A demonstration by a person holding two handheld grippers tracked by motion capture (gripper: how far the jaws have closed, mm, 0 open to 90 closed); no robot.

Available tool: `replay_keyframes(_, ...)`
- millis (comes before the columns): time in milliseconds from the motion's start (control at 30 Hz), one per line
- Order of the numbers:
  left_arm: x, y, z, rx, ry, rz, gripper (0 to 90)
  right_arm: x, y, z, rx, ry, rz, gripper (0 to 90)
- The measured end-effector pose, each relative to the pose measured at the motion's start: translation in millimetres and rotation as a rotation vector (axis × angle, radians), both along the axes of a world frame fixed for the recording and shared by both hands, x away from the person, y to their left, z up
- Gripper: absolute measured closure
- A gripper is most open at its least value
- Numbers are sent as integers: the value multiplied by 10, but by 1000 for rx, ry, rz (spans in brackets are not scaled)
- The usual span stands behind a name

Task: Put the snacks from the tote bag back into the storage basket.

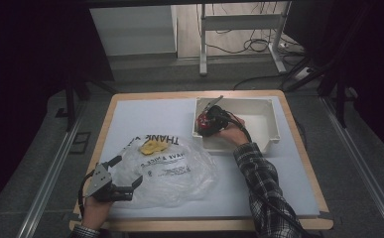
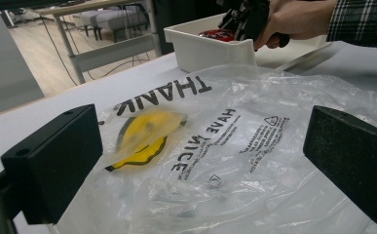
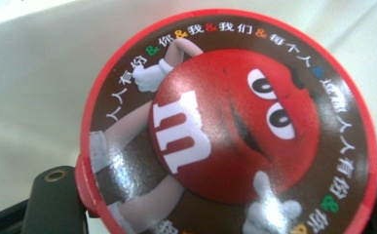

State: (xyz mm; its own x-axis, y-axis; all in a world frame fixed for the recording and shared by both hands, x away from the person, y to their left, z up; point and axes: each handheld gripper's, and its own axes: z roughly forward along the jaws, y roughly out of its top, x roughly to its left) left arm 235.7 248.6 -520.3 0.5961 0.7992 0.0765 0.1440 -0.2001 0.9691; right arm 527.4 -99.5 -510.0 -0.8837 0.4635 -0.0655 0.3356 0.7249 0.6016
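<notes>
The right gripper [image 1: 208,122] is down inside the white bin [image 1: 274,119], at its near left corner, and it grasps a round red candy tub [image 3: 230,126]. Seen along that gripper, the tub sits squarely between the two black jaws, its lid facing the camera: a red rim, a brown ring of printed characters and a red cartoon candy face with a white "m". One jaw presses the tub's rim on the left and the other just shows at the right edge. The pale floor of the bin lies behind the tub.

The left gripper [image 1: 128,173] hovers low over the near left part of a clear plastic bag [image 1: 174,171], its jaws spread wide with nothing between them but the crinkled film beneath. Ahead of this gripper the bag lies flat on the white table mat [image 1: 145,111], printed with black lettering and a yellow smiley [image 2: 144,134]. Farther ahead and to the right stands the bin, where the person's right hand [image 2: 295,19] works.
</notes>
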Motion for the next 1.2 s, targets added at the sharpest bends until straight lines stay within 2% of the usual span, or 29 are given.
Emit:
replay_keyframes(133, 1, -1, -1, 1, 0, 0, 6, -5, 1, -3, 5, -4, -2, 246)
replay_keyframes(233, 1, -3, -1, 1, 1, 0, 6, -7, -6, 9, 30, -3, -17, 216)
replay_keyframes(367, 1, -2, -2, 1, 1, 0, 6, -10, -7, 31, 38, -3, -29, 174)
replay_keyframes(533, 0, -5, -2, 3, 1, 0, 6, -21, -1, 34, 33, -3, -27, 143)
replay_keyframes(733, 1, -3, -3, 3, 2, 2, 7, -35, -21, 47, 54, 3, -29, 107)
replay_keyframes(1200, 0, -10, -3, 7, 2, 3, 6, -125, -57, 182, 79, -43, -21, 85)
